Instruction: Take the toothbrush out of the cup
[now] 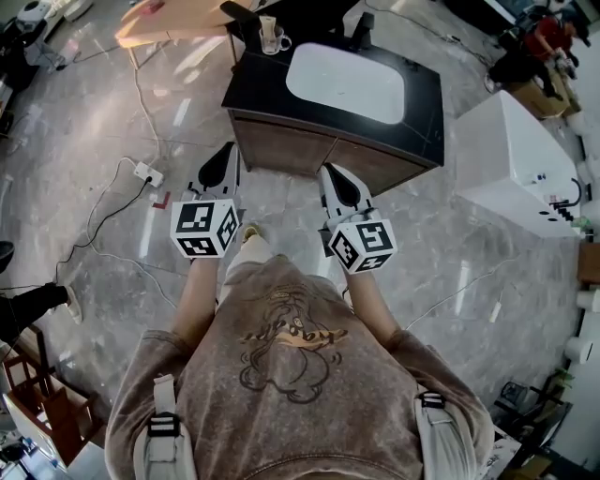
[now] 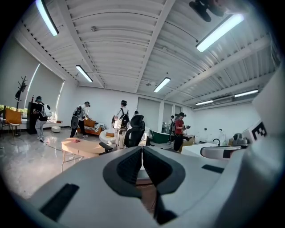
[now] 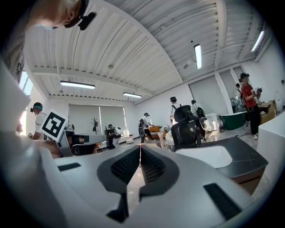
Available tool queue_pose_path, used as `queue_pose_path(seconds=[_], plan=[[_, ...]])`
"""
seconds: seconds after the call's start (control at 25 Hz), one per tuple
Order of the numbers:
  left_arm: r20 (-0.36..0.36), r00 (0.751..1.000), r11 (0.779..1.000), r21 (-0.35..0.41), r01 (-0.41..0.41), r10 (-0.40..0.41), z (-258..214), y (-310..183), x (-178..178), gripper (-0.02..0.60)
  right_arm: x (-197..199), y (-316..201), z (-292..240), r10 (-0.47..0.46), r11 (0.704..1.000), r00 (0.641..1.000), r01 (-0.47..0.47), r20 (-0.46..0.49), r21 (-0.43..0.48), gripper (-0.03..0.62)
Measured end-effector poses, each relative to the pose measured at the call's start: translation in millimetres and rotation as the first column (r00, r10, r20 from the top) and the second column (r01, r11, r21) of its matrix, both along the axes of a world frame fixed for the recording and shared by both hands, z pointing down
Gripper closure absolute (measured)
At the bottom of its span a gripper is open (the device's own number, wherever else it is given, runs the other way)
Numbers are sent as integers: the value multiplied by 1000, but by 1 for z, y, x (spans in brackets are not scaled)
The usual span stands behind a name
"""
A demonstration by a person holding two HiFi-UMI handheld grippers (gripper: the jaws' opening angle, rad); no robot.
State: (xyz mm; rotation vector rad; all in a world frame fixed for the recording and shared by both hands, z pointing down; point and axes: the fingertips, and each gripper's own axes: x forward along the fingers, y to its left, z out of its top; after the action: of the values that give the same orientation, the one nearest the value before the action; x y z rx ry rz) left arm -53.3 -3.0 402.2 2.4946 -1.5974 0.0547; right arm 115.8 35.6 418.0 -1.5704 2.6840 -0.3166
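In the head view a glass cup holding a toothbrush stands on the far left corner of a black vanity counter, beside its white basin. The person stands in front of the counter with both grippers held out level. My left gripper is just short of the counter's near left corner, its jaws shut with nothing between them. My right gripper is at the counter's front edge, also shut and empty. Both are well short of the cup. The right gripper view shows the basin.
A white tub-like unit stands on the floor to the right of the counter. A power strip with trailing cables lies on the floor at left. A wooden table and a black office chair stand beyond the counter. Several people stand farther back.
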Motion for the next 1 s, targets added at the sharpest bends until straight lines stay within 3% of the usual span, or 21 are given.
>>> queue_pose_path(seconds=[1.0], plan=[[-13,999,999,-26,-31,30,9,-184,-4,561,-13,-183,9,-8,1000,1000,7,-30,-18,576]])
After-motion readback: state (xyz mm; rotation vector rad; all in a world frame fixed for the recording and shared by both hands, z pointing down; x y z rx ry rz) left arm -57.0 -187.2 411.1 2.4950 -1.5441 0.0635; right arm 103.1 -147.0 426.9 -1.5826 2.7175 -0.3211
